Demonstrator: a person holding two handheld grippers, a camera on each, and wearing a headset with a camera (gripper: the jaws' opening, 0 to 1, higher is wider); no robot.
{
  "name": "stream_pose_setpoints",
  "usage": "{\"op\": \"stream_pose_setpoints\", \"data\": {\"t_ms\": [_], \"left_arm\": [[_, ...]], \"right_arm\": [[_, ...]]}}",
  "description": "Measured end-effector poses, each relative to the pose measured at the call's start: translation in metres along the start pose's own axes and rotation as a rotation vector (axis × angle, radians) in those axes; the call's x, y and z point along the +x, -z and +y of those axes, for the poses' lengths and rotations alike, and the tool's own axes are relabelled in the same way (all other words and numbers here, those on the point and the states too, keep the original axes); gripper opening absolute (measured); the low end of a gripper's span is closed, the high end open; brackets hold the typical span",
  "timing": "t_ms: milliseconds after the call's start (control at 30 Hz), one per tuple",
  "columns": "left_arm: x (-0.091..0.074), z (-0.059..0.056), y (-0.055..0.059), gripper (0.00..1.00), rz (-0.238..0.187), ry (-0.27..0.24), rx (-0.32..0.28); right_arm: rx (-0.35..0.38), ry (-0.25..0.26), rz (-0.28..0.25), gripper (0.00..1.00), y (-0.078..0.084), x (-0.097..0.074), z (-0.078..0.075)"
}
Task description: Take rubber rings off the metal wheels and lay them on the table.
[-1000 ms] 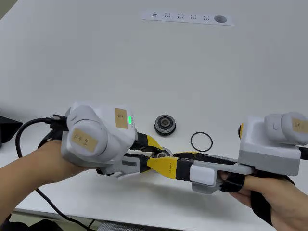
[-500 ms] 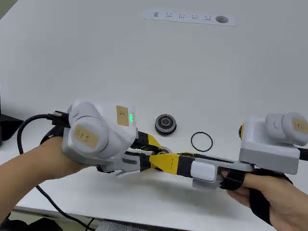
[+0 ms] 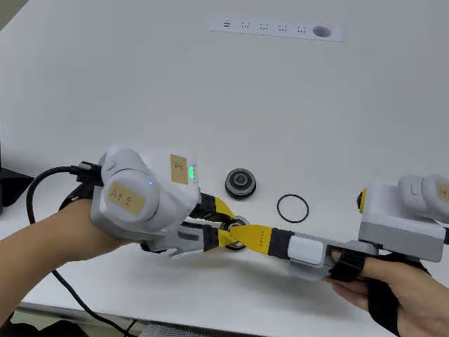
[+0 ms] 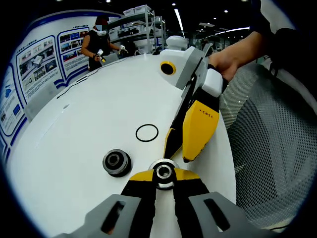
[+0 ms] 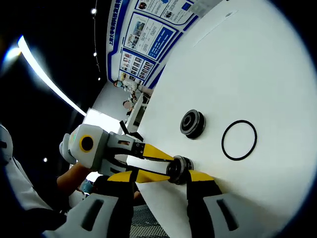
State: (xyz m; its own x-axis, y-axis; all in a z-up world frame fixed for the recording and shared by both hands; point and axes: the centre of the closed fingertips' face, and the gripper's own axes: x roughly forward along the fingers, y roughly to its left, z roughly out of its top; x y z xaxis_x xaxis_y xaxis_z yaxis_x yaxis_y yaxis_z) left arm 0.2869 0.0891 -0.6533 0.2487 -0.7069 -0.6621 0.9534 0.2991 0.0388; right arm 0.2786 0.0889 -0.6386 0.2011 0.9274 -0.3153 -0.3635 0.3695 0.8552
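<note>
Left gripper clamps metal wheel steady so right gripper can peel rubber ring; right jaws flank wheel, closure unclear. 1 loose ring on table.

Down at the near edge of the table, the left gripper comes in from the left and the right gripper from the right, so they meet tip to tip. The held wheel sits right there, pinched between both sets of jaws. Just behind it the other wheel lies on the table. The loose ring lies to that one's right, a bit nearer and not touching it. Way at the back, right of centre, is a power strip. A cable loops along the left edge, beside the left wrist.
</note>
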Motion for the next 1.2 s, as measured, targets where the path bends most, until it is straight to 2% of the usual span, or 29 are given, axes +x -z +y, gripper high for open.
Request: {"op": "stream_pose_setpoints", "data": {"t_ms": [67,167,300,467,533,633,1133,1200], "left_arm": [[0.0,0.0,0.0,0.13,0.001,0.0,0.001],[0.0,0.0,0.0,0.13,0.003,0.002,0.004],[0.0,-0.001,0.0,0.13,0.009,0.011,0.013],[0.0,-0.001,0.0,0.13,0.013,0.014,0.016],[0.0,-0.001,0.0,0.13,0.012,0.013,0.015],[0.0,0.0,0.0,0.13,0.013,0.013,0.015],[0.0,0.0,0.0,0.12,0.018,0.01,0.008],[0.0,0.0,0.001,0.12,0.022,0.011,0.008]], "right_arm": [[-0.004,0.006,0.0,0.42,0.0,0.0,-0.002],[-0.025,0.02,-0.015,0.34,-0.003,-0.003,-0.004],[-0.01,0.035,-0.006,0.28,-0.001,-0.003,-0.009],[0.0,0.112,-0.005,0.14,-0.001,-0.003,-0.022],[-0.042,0.123,0.004,0.1,-0.001,-0.002,-0.023],[-0.032,0.146,0.005,0.04,-0.001,-0.003,-0.028],[0.02,0.167,0.004,0.01,-0.002,-0.003,-0.027],[0.048,0.169,0.001,0.01,-0.002,-0.002,-0.026]]}}
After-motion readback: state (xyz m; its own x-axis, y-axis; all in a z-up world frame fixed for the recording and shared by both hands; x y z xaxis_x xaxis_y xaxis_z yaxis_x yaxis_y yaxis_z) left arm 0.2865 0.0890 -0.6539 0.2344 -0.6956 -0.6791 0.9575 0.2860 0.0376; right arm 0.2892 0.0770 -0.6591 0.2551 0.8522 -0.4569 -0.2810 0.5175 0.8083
